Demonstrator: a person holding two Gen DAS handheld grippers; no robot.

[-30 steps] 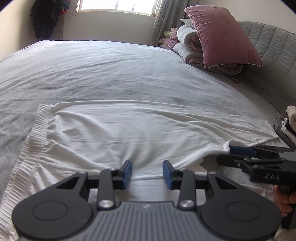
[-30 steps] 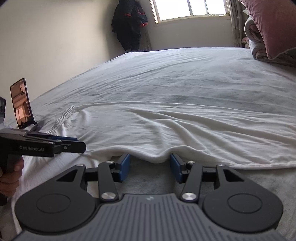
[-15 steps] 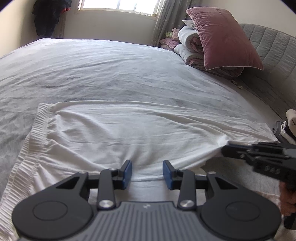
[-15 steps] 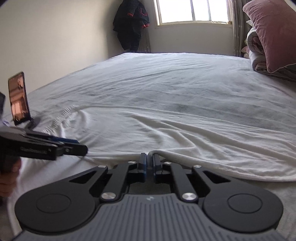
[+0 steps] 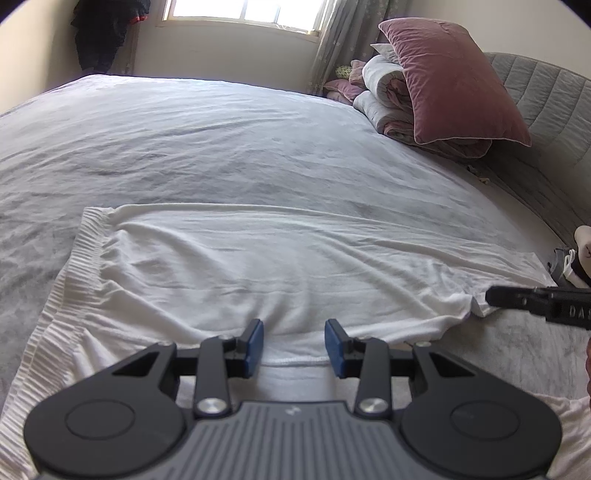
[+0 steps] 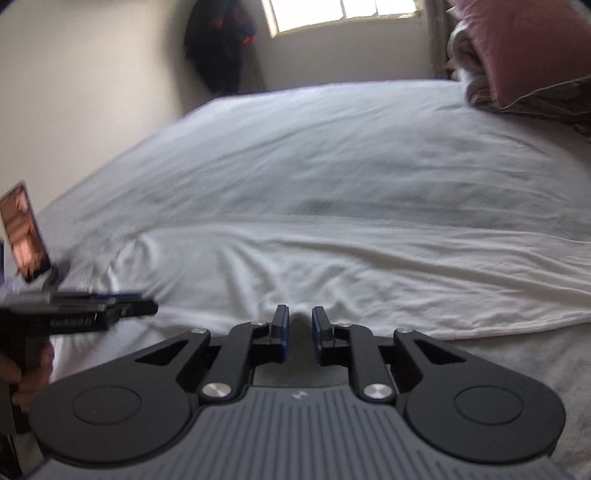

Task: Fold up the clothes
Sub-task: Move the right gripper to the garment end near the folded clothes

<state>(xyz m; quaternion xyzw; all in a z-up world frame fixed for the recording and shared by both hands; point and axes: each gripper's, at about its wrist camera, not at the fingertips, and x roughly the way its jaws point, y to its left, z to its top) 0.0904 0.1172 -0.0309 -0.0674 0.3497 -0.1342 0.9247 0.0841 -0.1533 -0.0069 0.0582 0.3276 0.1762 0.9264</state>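
A white garment [image 5: 280, 266] with a ribbed waistband at its left end lies spread flat across the grey bed; it also shows in the right wrist view [image 6: 351, 273]. My left gripper [image 5: 294, 346] is open, its blue pads just over the garment's near hem. My right gripper [image 6: 300, 328] has its pads a small gap apart at the near edge of the cloth, with nothing between them. The right gripper shows from the side in the left wrist view [image 5: 535, 301], its tip at the garment's right corner. The left gripper shows at the left of the right wrist view [image 6: 92, 314].
A mauve pillow [image 5: 454, 77] leans on rolled bedding [image 5: 384, 103] at the bed's far right, by a grey padded headboard [image 5: 546, 107]. A phone on a stand [image 6: 24, 232] sits at the bed's left edge. Dark clothes [image 5: 107, 33] hang by the window.
My right gripper closed on the garment's near edge half a second ago and has now opened a little and let the cloth go. The right view is blurred by motion. The left gripper stayed open.
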